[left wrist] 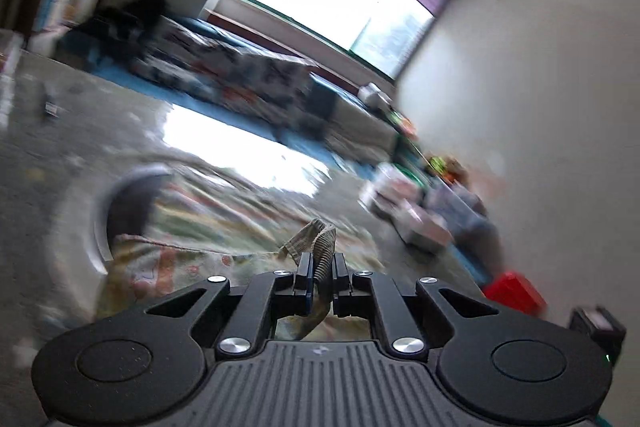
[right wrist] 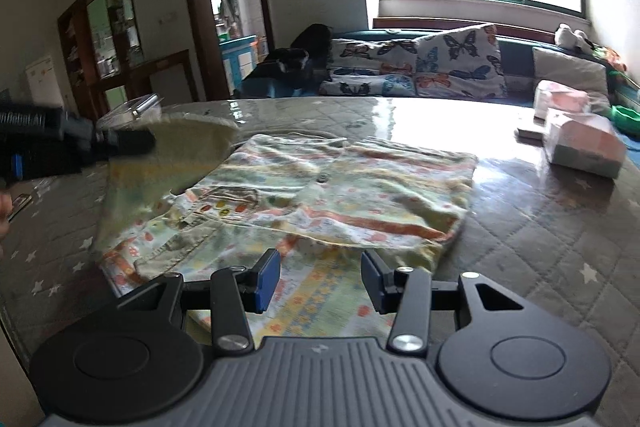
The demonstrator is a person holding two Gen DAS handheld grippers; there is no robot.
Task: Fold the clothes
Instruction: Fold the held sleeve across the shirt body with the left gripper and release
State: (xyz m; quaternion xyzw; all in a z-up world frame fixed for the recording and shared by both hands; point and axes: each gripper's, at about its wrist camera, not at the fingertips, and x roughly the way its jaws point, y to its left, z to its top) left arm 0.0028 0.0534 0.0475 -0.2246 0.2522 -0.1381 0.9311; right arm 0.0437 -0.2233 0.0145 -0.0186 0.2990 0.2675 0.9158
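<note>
Right wrist view — right tool (right wrist: pixel 316 281) gapes above the shirt (right wrist: pixel 320 187); left tool (left wrist: pixel 321 277) pinches its hem.

Left hand-held gripper (left wrist: pixel 321 277) raised and tilted, jaws clamped on cloth; right hand-held gripper (right wrist: pixel 320 279) low, level, jaws parted.

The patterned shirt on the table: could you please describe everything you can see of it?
The patterned shirt is thin, pale cotton-like cloth printed with orange, green and yellow bands, with a dark button and a chest pocket. It lies mostly flat and wrinkled on the quilted table cover. The left gripper pinches one side, lifted clear of the table. The right gripper hangs open over the near hem.
</note>
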